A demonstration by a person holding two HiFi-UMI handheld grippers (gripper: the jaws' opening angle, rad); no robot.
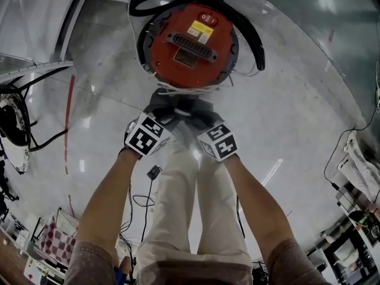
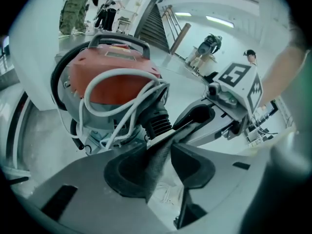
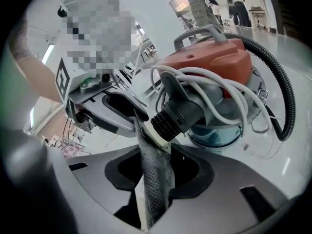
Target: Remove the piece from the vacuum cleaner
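Two claws, both mine, are clenched on the same thing: a flat grey strip of perforated fabric [image 3: 155,179]. My left claw [image 2: 165,147] pinches it between its dark pads. My right claw [image 3: 155,152] bites it a little further along, so the strip runs straight from one claw to the other. In the head view the two claws meet tip to tip above my pale trousers [image 1: 178,206].

The strip sits just beside the black ribbed inlet [image 3: 175,115] of the round red vacuum cleaner [image 1: 190,40], close against it. I cannot tell whether it touches the inlet. The vacuum cleaner stands upright on the glossy pale floor [image 1: 285,129], directly ahead of my claws. A white cable [image 2: 122,77] loops loosely over its red top. A black corrugated hose [image 1: 249,34] curls round its far side.
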